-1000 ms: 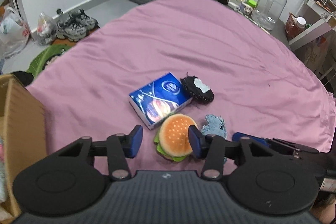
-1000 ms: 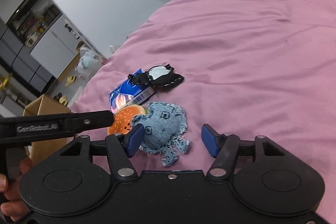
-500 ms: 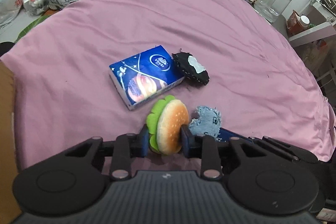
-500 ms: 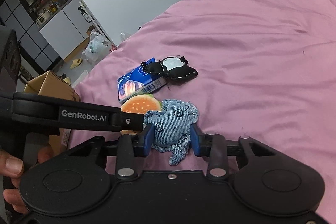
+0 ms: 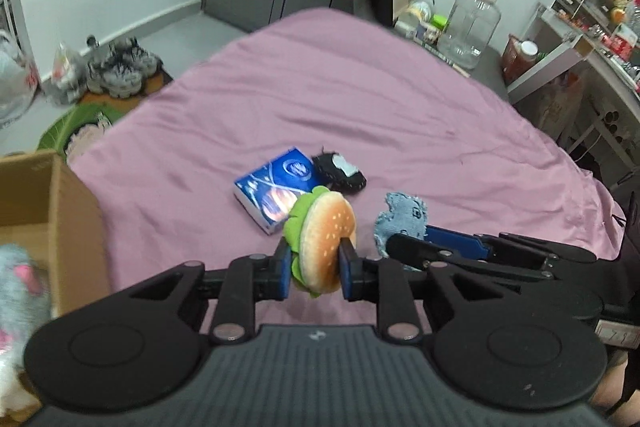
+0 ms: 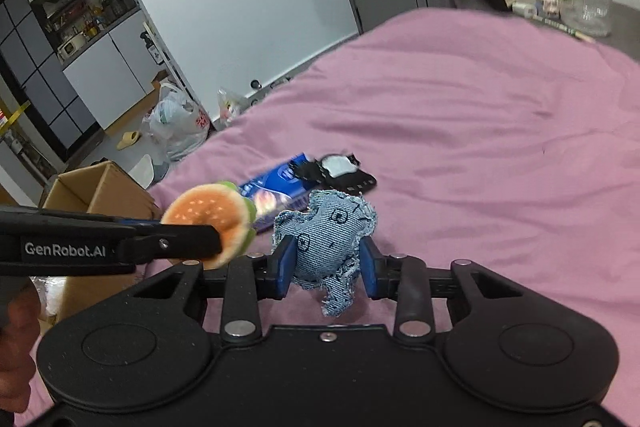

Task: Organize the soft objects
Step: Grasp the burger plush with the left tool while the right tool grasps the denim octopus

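My left gripper [image 5: 314,269] is shut on a plush hamburger [image 5: 324,239] and holds it above the pink bed [image 5: 360,115]. My right gripper [image 6: 326,269] is shut on a blue denim soft toy [image 6: 326,239], also lifted off the bed. The hamburger [image 6: 208,223] shows left of it in the right wrist view, and the denim toy [image 5: 400,221] shows right of the hamburger in the left wrist view. A blue tissue pack [image 5: 276,195] and a black-and-white soft toy [image 5: 340,175] lie on the bed beyond.
An open cardboard box [image 5: 60,227] stands at the bed's left edge with a grey plush [image 5: 16,291] inside; it also shows in the right wrist view [image 6: 100,191]. Shoes [image 5: 120,71] and bags lie on the floor. A clear jug [image 5: 468,27] and shelves stand at the far right.
Both grippers closed, the left on the hamburger and the right on the denim toy, and have lifted them off the bed. The box has come back into the left view.
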The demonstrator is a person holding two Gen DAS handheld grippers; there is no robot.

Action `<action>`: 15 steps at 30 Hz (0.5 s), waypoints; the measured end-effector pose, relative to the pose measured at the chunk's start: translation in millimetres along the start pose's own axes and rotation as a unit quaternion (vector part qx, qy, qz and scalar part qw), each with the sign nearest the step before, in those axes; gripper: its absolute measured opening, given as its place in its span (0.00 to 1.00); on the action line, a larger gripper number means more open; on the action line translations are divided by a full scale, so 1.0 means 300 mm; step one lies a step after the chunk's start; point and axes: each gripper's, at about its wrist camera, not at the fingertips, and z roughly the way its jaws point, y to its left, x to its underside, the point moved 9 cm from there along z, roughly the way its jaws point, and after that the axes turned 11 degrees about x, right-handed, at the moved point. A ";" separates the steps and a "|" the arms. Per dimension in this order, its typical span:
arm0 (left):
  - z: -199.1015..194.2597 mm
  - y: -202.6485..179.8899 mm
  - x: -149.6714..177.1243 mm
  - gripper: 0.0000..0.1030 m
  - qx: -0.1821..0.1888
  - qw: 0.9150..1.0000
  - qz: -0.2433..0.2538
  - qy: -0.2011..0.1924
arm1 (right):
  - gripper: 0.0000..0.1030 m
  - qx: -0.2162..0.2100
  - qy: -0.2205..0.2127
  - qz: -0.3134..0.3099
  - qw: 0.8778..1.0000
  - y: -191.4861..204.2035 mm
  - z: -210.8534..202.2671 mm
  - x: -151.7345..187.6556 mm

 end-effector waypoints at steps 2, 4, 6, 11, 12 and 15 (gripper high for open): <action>-0.032 0.009 -0.001 0.22 0.003 1.000 -0.002 -0.008 | 0.32 0.006 -0.004 -0.002 1.000 0.017 -0.017 -0.004; -0.061 0.023 -0.002 0.22 0.002 1.000 -0.001 -0.014 | 0.32 0.015 -0.011 -0.005 1.000 0.033 -0.032 -0.008; -0.089 0.039 -0.003 0.22 0.000 1.000 0.000 -0.021 | 0.32 0.020 -0.021 -0.006 1.000 0.053 -0.055 -0.021; -0.167 0.070 -0.004 0.22 0.000 0.999 -0.001 -0.040 | 0.32 0.021 -0.042 -0.010 0.999 0.115 -0.111 -0.051; -0.183 0.074 -0.005 0.22 0.001 0.999 0.000 -0.044 | 0.32 0.019 -0.045 -0.009 0.999 0.131 -0.122 -0.059; -0.234 0.092 -0.001 0.22 0.002 0.998 0.000 -0.057 | 0.32 0.018 -0.054 -0.012 0.998 0.172 -0.144 -0.078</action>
